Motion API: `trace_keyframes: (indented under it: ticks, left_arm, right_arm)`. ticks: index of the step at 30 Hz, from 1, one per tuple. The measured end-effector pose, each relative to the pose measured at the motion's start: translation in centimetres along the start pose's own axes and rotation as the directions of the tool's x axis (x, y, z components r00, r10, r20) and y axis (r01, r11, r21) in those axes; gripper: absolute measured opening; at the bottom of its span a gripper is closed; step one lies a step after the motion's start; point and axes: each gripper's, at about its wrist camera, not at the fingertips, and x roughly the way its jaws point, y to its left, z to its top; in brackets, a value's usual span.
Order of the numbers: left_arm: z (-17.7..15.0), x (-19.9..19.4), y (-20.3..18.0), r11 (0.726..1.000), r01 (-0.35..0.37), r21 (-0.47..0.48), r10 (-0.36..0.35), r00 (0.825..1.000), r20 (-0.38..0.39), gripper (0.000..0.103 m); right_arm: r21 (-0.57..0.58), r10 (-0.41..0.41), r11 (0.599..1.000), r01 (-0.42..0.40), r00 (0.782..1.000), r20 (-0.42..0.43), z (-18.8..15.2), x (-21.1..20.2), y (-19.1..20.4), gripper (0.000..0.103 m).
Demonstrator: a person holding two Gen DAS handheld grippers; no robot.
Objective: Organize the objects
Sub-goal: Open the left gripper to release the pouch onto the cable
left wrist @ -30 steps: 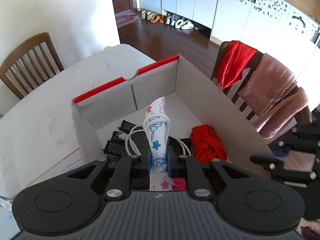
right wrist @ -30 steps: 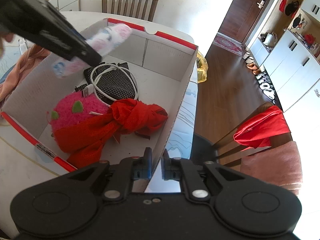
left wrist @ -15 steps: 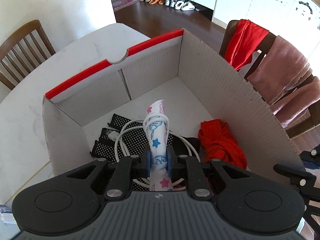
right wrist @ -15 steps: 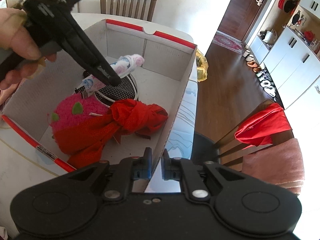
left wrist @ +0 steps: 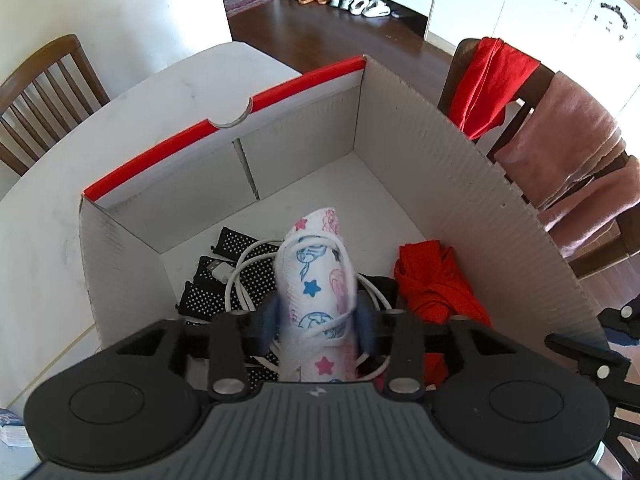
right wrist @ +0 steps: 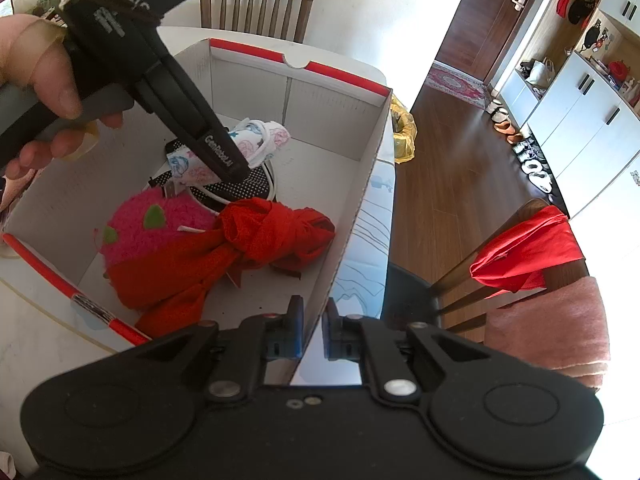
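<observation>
White printed cloth roll [left wrist: 316, 280] sits between the left gripper [left wrist: 316, 316]'s opening jaws inside the red-edged cardboard box [left wrist: 460, 168]; next, lift clear. Right gripper [right wrist: 311, 330] clamps the box wall.

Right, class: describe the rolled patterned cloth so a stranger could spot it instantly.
Find the white cardboard box with red rims on the table. Inside, above a black dotted pouch and white cable, the opening left gripper brackets a rolled white cloth. Only it has blue stars and pink prints.
</observation>
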Motion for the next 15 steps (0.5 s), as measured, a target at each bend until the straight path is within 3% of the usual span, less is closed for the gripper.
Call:
trace_keyframes:
  ticks: [1, 2, 15]
  left_arm:
    - [-0.1, -0.2, 0.0, 1.000, -0.004, -0.002, 0.004, 1.000, 0.007, 0.056]
    - [-0.2, -0.5, 0.1, 1.000, -0.005, -0.002, 0.005, 1.000, 0.015, 0.057]
    - [-1.4, -5.7, 1.6, 0.998, 0.020, -0.053, -0.015, 0.996, 0.093, 0.057]
  right_arm:
    - [0.001, 0.000, 1.000, 0.000, 1.000, 0.000, 0.0, 0.0, 0.0, 0.008]
    - [0.001, 0.000, 1.000, 0.000, 1.000, -0.001, 0.0, 0.0, 0.0, 0.008]
    - [-0.012, -0.004, 1.000, 0.004, 1.000, -0.002, -0.1, 0.1, 0.1, 0.008]
